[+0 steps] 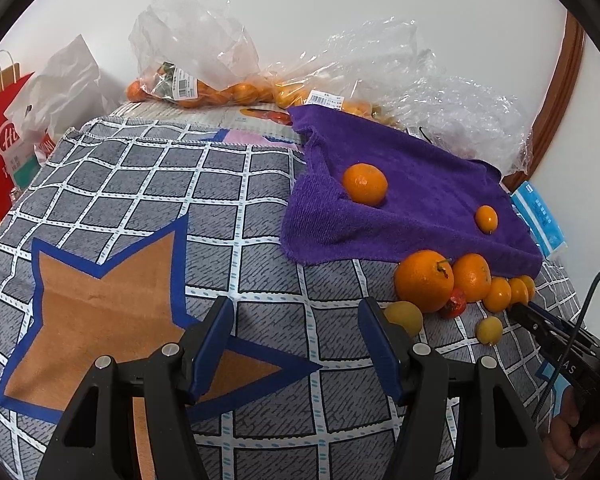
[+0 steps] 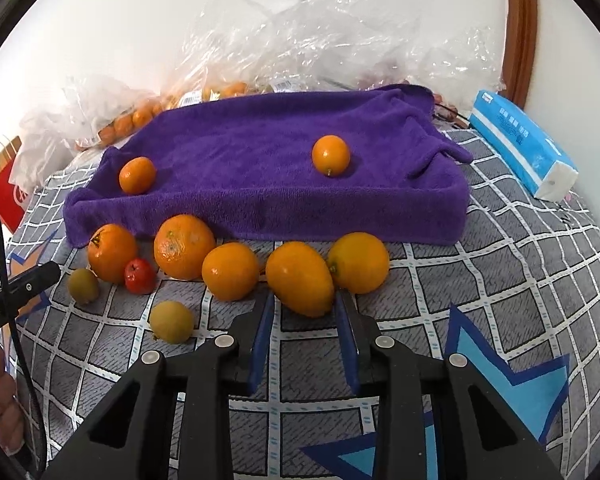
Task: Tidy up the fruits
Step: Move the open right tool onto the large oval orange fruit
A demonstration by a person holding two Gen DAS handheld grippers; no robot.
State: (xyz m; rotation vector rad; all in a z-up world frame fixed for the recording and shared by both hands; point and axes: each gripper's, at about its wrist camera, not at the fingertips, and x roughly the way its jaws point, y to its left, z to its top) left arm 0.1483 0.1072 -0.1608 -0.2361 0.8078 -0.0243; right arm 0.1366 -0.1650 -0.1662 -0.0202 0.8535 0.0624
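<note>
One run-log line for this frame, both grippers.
task: organize fruits | right gripper: shut on oval orange fruit | left gripper: open, empty | purple towel: two oranges on it

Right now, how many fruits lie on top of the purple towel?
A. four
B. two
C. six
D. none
B: only two orange fruits rest on the purple towel, one near its left end and one toward the right; the rest lie on the checked cloth in front.
</note>
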